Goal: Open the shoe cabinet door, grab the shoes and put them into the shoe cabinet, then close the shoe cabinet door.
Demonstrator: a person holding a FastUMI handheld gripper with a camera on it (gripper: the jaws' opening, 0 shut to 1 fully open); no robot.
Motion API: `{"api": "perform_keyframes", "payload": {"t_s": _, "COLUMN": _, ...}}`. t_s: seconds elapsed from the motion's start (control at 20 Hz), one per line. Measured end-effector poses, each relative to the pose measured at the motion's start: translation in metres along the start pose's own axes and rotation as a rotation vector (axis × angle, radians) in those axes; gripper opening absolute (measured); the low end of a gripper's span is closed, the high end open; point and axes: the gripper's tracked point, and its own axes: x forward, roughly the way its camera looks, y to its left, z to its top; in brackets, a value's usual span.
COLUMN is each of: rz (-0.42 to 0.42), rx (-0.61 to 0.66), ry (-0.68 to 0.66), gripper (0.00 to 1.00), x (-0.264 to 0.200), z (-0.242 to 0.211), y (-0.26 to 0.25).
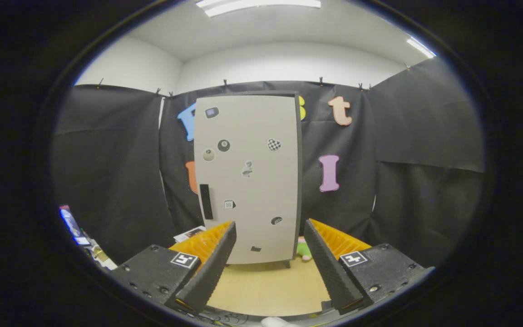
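The claw (270,236) is spread wide with nothing between its two fingers (211,263), which point level toward the shoe cabinet (248,177). In the gap between the fingers lies a bare stretch of the light wooden floor (266,286). Beyond the fingertips, well apart from them, the shoe cabinet stands upright on that floor on short dark feet. Its pale door (252,200) is shut and faces the claw, dotted with small stickers, and a dark vertical handle (205,201) sits near the door's left edge, low down. Just beside the cabinet's lower right corner, past the right finger, a small green and pink thing (304,250) rests on the floor; whether it is a shoe cannot be told. Black cloth (116,172) hangs behind the cabinet and to both sides.
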Motion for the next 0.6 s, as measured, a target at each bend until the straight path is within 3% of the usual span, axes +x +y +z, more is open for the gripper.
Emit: {"api": "perform_keyframes", "payload": {"t_s": 0.6, "rz": 0.032, "rx": -0.006, "ry": -0.007, "gripper": 0.99, "x": 0.0015, "z": 0.0003, "y": 0.0111}}
